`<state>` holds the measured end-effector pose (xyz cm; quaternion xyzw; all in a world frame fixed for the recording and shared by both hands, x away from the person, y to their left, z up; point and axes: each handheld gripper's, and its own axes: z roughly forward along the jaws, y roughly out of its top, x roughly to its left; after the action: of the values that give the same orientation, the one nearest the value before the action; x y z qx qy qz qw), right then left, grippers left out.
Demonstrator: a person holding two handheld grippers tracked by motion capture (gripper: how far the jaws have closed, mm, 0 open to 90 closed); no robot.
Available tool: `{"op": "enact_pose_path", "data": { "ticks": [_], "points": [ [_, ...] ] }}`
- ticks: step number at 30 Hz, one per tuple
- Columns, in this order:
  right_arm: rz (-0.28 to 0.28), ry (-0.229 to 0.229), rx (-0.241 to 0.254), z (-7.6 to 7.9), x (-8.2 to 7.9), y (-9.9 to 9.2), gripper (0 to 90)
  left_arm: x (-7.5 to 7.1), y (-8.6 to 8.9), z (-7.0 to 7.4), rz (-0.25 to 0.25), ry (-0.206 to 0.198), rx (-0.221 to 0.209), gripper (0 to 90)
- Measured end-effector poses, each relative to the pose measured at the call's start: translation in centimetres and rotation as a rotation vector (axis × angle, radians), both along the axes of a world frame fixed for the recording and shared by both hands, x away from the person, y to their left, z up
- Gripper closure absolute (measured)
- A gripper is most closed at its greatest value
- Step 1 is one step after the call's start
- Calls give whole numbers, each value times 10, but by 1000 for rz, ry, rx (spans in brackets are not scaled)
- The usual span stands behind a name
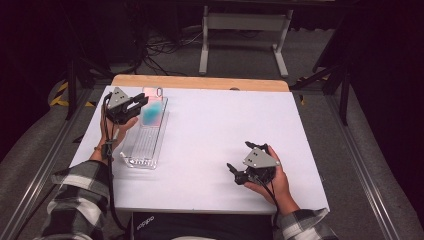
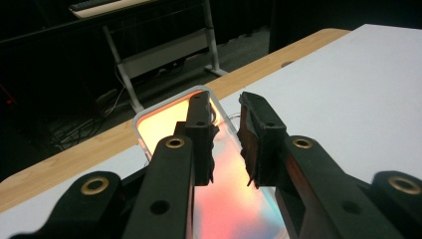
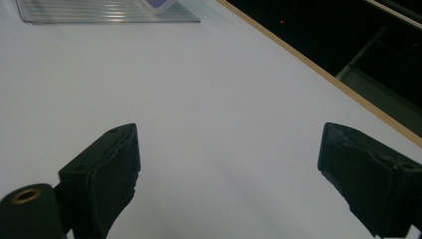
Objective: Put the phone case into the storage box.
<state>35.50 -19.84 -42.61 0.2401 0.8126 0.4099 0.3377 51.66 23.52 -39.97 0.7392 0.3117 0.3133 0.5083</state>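
Left tongs over the glossy phone case at the counter's far left.

Left tongs hover nearly closed, nothing pinched, above the rounded, pink-orange phone case, which lies on a ribbed clear plastic tray. Right tongs stand wide open, empty, over the smooth white counter.

Bright table, dark surroundings, soft blur

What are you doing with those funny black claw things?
A person holds a gripper in each hand at a white table. The left gripper sits over a shiny pink and orange phone case lying on a clear ribbed tray, its jaws nearly together with a narrow gap between them. The right gripper rests apart, jaws wide open over bare table.
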Motion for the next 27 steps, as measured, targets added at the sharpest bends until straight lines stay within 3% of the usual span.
{"op": "enact_pose_path", "data": {
  "ticks": [9,23,27],
  "points": [
    [-4,-8,-1,0,-2,0,106,-7,-4,3,-24,-3,6,752],
    [5,-9,-9,1,-3,3,109,-17,-2,7,-30,-3,-53,696],
    [5,-16,-6,2,-4,3,109,-25,-3,7,-35,-9,-39,677]
  ]
}}
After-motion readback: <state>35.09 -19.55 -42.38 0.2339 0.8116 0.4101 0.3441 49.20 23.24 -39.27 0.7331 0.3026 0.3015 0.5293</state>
